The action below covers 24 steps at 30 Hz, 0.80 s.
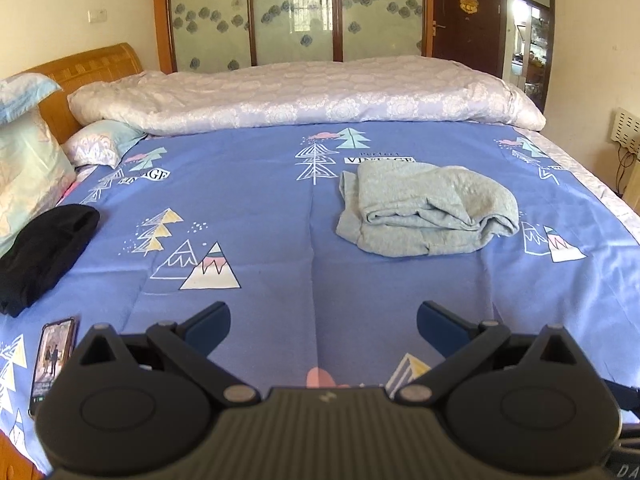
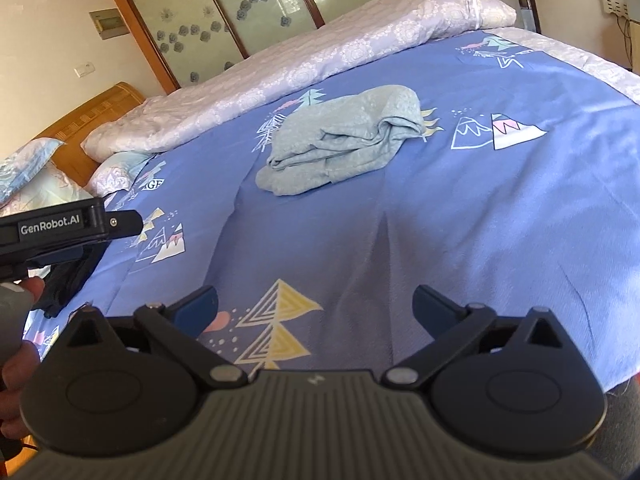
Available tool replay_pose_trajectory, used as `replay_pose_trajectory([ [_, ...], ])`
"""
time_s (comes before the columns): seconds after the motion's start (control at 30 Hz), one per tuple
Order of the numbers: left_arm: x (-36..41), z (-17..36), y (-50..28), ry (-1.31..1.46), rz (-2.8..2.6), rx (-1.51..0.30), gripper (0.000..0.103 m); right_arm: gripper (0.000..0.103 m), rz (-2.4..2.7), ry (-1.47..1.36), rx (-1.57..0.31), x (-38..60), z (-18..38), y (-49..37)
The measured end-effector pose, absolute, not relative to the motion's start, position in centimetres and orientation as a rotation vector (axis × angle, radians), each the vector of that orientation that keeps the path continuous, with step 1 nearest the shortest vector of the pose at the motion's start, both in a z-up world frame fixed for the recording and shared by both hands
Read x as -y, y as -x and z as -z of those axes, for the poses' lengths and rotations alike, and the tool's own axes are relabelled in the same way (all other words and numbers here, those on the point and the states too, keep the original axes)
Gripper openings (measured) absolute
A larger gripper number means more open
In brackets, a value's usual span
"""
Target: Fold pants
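Note:
The pale grey-green pants (image 1: 428, 210) lie folded in a thick bundle on the blue patterned bedsheet (image 1: 260, 208), ahead and to the right of my left gripper (image 1: 323, 322). They also show in the right wrist view (image 2: 344, 140), ahead of my right gripper (image 2: 315, 306). Both grippers are open and empty, held above the near part of the sheet (image 2: 460, 208), well short of the pants. The body of the left gripper (image 2: 60, 228) shows at the left edge of the right wrist view.
A black garment (image 1: 40, 256) and a phone (image 1: 54, 358) lie at the left on the sheet. Pillows (image 1: 28, 172) lean on the wooden headboard. A rolled pale quilt (image 1: 312, 94) runs along the far side. The bed's right edge (image 2: 616, 68) drops off.

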<state>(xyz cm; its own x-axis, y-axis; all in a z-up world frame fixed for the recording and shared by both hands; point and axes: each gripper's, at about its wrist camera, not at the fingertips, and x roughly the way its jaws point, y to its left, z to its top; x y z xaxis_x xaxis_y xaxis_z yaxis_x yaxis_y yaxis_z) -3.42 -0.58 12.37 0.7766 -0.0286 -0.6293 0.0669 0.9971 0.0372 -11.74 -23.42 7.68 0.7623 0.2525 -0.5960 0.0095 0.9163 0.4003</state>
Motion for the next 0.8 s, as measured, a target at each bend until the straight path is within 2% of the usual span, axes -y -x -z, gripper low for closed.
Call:
replay_pose_trajectory([
  [0.3, 0.8, -12.2, 4.2, -0.094, 0.043, -0.663, 0.103, 0.103, -0.130, -0.424, -0.704, 23.1, -7.1, 12.0],
  [0.8, 0.8, -10.2, 3.4, -0.142, -0.019, -0.757, 0.103, 0.103, -0.104, -0.476, -0.740, 24.2, -5.8, 11.8],
])
